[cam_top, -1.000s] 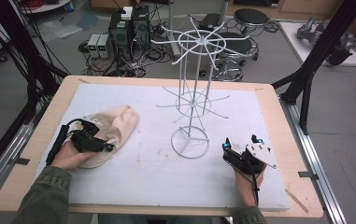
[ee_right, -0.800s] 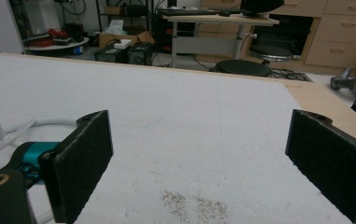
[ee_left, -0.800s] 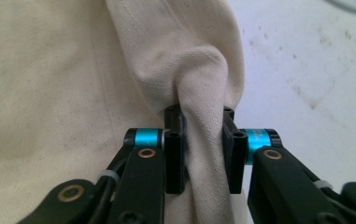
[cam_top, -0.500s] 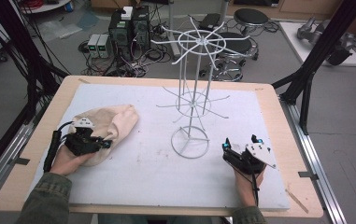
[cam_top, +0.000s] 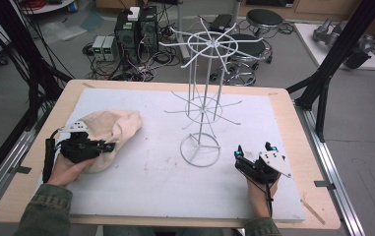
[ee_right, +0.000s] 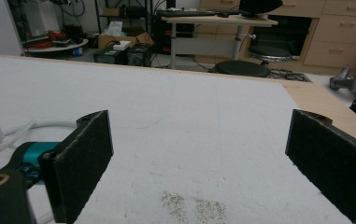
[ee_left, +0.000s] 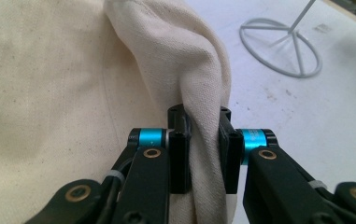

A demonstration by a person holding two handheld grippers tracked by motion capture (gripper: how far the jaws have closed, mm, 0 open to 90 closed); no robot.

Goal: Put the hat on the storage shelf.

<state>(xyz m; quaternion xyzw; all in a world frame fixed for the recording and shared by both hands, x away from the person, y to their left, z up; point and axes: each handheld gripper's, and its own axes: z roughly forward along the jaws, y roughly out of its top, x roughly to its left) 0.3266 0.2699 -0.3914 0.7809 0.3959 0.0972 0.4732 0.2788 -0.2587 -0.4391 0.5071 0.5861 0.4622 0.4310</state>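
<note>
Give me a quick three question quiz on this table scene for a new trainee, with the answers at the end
1. True or false: the left gripper is pinching a fold of the cream cloth bag.
2. Which describes the right gripper? A: shut on the rack. B: open over bare table. C: holding the bag.
3. Fill in: the white wire rack stands on a round ____ base.

Key: 1 true. 2 B. 3 wire ring.
</note>
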